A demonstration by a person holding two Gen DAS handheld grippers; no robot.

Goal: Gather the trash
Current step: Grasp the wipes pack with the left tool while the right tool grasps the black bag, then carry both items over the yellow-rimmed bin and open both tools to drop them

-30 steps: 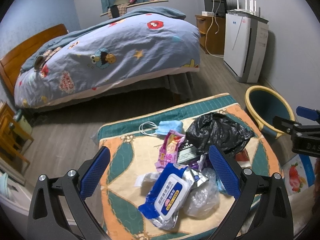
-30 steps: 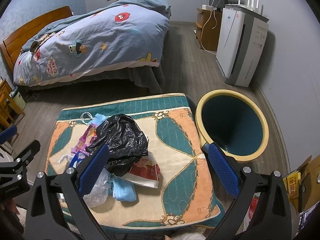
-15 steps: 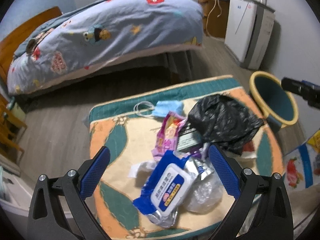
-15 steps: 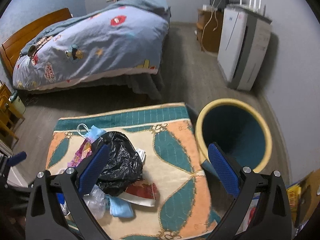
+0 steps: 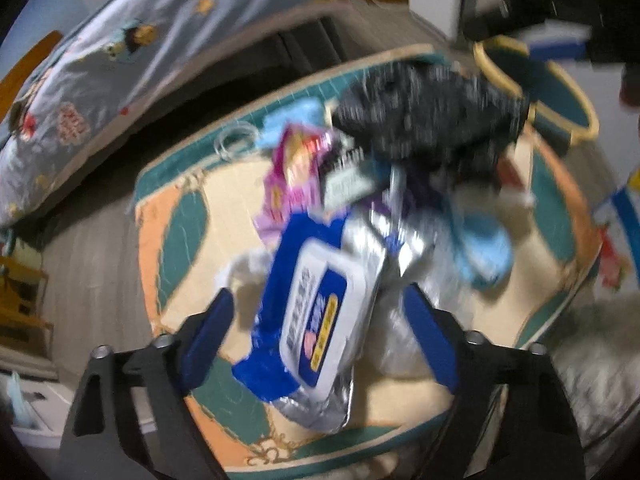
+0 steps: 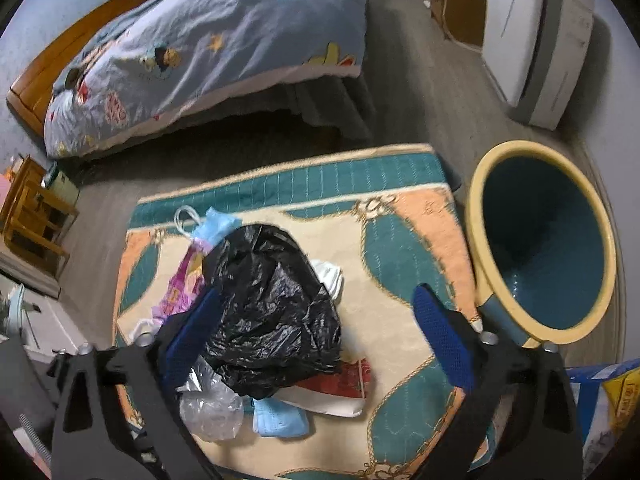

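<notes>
A heap of trash lies on a patterned mat [image 6: 400, 248]. A crumpled black plastic bag [image 6: 272, 304] tops it, with a pink wrapper [image 6: 182, 288], blue masks [image 6: 280, 420] and clear plastic [image 6: 212, 408] around it. In the blurred left wrist view, a blue wet-wipes pack [image 5: 316, 316] lies between my open left gripper [image 5: 320, 320] fingers, close below. The black bag [image 5: 428, 112] lies beyond it. My right gripper [image 6: 316, 328] is open above the black bag. A teal bin with a yellow rim [image 6: 544, 240] stands right of the mat.
A bed with a blue cartoon quilt [image 6: 220, 48] stands behind the mat. A white appliance [image 6: 536, 40] and a wooden cabinet [image 6: 460, 4] stand by the right wall. Wooden furniture [image 6: 32, 216] is at the left. A blue and yellow bag [image 6: 608, 396] lies at the lower right.
Both grippers have moved down and forward toward the heap. The left view now blurs and the wipes pack fills the space between its fingers. The right gripper has shifted left over the black bag.
</notes>
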